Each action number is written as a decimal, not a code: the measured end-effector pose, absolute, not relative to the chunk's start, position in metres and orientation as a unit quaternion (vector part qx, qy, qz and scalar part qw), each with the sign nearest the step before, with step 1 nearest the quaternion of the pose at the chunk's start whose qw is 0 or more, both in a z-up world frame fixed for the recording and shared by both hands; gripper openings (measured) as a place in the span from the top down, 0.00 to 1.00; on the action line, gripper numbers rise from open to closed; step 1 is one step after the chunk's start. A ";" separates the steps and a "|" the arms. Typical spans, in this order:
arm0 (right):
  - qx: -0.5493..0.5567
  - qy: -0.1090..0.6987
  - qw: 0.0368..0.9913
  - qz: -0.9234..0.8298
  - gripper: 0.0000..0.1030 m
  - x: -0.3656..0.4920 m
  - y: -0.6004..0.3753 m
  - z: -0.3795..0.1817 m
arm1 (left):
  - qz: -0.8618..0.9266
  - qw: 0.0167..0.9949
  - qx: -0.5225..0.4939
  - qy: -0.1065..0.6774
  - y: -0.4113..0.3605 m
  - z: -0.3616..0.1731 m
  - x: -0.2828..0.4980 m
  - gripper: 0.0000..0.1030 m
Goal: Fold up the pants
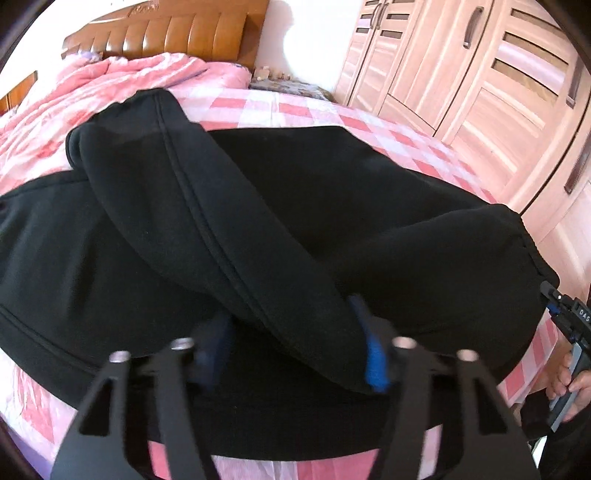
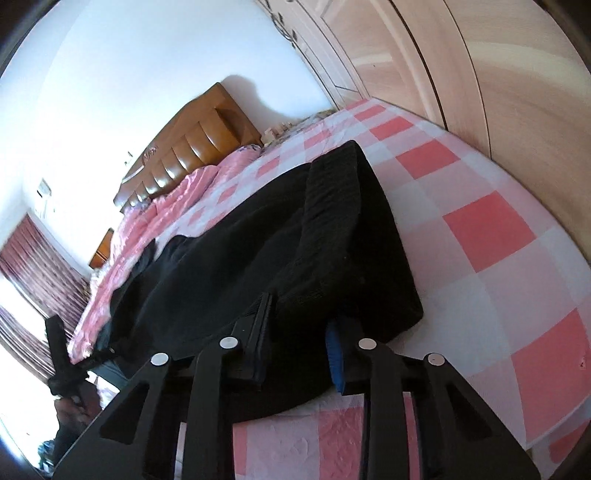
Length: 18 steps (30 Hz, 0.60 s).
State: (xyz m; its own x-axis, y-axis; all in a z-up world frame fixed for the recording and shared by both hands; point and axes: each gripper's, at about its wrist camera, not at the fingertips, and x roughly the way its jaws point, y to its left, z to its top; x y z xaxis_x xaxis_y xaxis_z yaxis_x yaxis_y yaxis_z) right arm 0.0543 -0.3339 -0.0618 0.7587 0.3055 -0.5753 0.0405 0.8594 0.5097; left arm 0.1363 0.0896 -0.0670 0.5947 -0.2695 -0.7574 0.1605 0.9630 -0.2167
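Black pants [image 1: 258, 206] lie across a pink checked bed sheet [image 1: 295, 110], with one leg folded diagonally over the rest. My left gripper [image 1: 291, 339] has its blue-padded fingers [image 1: 373, 354] on either side of that folded leg's near end, closed onto the thick fabric. In the right wrist view the pants [image 2: 258, 251] show their ribbed waistband [image 2: 332, 206] end. My right gripper [image 2: 299, 347] grips the waistband corner between its fingers. The right gripper also shows at the edge of the left wrist view [image 1: 565, 321], at the pants' right end.
A wooden headboard [image 1: 166, 33] and a rumpled pink quilt [image 1: 92, 88] are at the bed's far end. A light wooden wardrobe [image 1: 480, 74] stands close along the right side. Dark red curtains [image 2: 33, 266] hang at the left.
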 end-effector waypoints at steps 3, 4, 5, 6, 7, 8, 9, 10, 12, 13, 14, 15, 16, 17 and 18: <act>0.249 0.338 0.905 0.070 0.76 0.055 -0.333 -0.062 | -0.119 0.900 -0.055 0.416 0.089 -0.060 0.130 0.77; 0.249 0.338 0.905 0.069 0.78 0.055 -0.334 -0.061 | -0.118 0.904 -0.051 0.409 0.089 -0.056 0.128 0.79; 0.250 0.336 0.906 0.068 0.78 0.055 -0.335 -0.060 | -0.116 0.909 -0.046 0.397 0.088 -0.050 0.124 0.79; 0.253 0.329 0.907 0.068 0.79 0.053 -0.336 -0.056 | -0.115 0.914 -0.041 0.387 0.087 -0.044 0.120 0.79; 0.257 0.316 0.911 0.071 0.80 0.048 -0.338 -0.050 | -0.116 0.919 -0.033 0.376 0.086 -0.036 0.114 0.79; 0.255 0.309 0.914 0.071 0.80 0.044 -0.338 -0.045 | -0.120 0.924 -0.017 0.364 0.084 -0.028 0.106 0.79; 0.249 0.305 0.916 0.071 0.80 0.041 -0.338 -0.042 | -0.123 0.926 -0.003 0.356 0.083 -0.024 0.100 0.79; 0.240 0.310 0.917 0.072 0.80 0.038 -0.337 -0.040 | -0.126 0.927 0.013 0.352 0.082 -0.023 0.094 0.79; 0.220 0.331 0.915 0.070 0.80 0.037 -0.333 -0.046 | -0.127 0.920 0.050 0.368 0.079 -0.035 0.087 0.78; 0.204 0.347 0.913 0.064 0.80 0.037 -0.330 -0.053 | -0.128 0.914 0.055 0.380 0.079 -0.044 0.087 0.75; 0.184 0.363 0.912 0.053 0.80 0.037 -0.325 -0.062 | -0.127 0.907 0.052 0.399 0.080 -0.057 0.089 0.74; 0.178 0.358 0.915 0.053 0.80 0.035 -0.323 -0.064 | -0.127 0.902 0.046 0.410 0.082 -0.065 0.089 0.72; 0.178 0.358 0.915 0.054 0.80 0.034 -0.323 -0.065 | -0.126 0.906 0.038 0.403 0.084 -0.066 0.086 0.69; 0.181 0.359 0.914 0.054 0.80 0.034 -0.324 -0.063 | -0.123 0.907 0.034 0.402 0.085 -0.064 0.085 0.64; 0.181 0.360 0.914 0.053 0.80 0.034 -0.324 -0.061 | -0.122 0.908 0.035 0.399 0.085 -0.060 0.082 0.57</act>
State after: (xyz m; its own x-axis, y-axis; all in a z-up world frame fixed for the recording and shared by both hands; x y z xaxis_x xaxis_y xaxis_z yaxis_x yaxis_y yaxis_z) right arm 0.0344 -0.3243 -0.0612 0.7356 0.2267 -0.6384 0.0339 0.9289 0.3689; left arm 0.0824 0.0848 -0.0598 0.6526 -0.1936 -0.7326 0.2489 0.9679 -0.0341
